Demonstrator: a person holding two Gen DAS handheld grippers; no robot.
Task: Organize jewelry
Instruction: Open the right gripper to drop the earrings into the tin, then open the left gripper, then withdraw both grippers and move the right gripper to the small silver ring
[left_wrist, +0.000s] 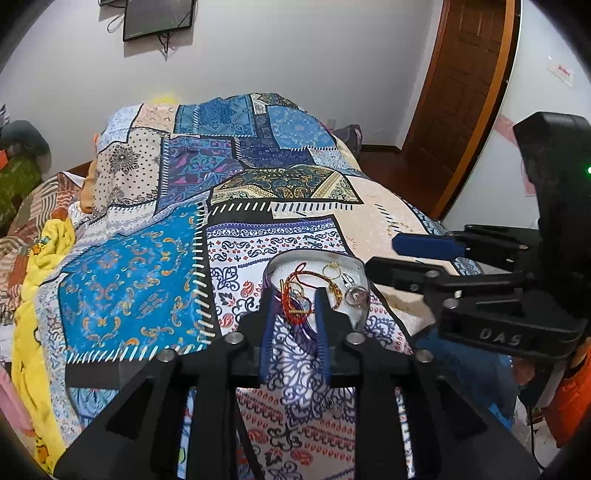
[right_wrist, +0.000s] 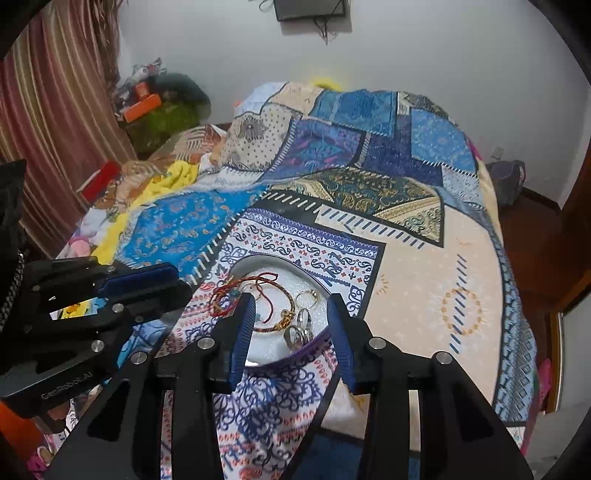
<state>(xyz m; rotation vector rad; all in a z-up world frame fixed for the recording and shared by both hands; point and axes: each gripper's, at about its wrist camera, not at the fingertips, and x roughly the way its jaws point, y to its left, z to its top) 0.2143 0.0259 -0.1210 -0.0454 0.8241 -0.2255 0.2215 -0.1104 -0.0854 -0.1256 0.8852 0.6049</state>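
A heart-shaped dish (left_wrist: 314, 253) with a white lining and purple rim lies on the patchwork bedspread. It holds a red cord bracelet (left_wrist: 295, 282), a gold braided bracelet (left_wrist: 335, 288), a gold ring (left_wrist: 331, 268) and silver rings (left_wrist: 355, 296). My left gripper (left_wrist: 297, 295) hovers over the dish's near-left side, its jaws apart and empty, with the red cord showing past the gap. My right gripper (right_wrist: 290, 306) is open just above the dish (right_wrist: 312, 345), framing the gold bracelet (right_wrist: 280, 325) and silver rings (right_wrist: 301, 330) without touching them. Each gripper appears in the other's view: right (left_wrist: 388, 258), left (right_wrist: 177, 284).
The bedspread (left_wrist: 147, 280) covers the whole bed, and a yellow blanket (left_wrist: 33, 332) is bunched along its left side. A wooden door (left_wrist: 461, 92) stands at the right with floor below it. Striped curtains (right_wrist: 55, 110) and cluttered boxes (right_wrist: 144, 103) are at the far left.
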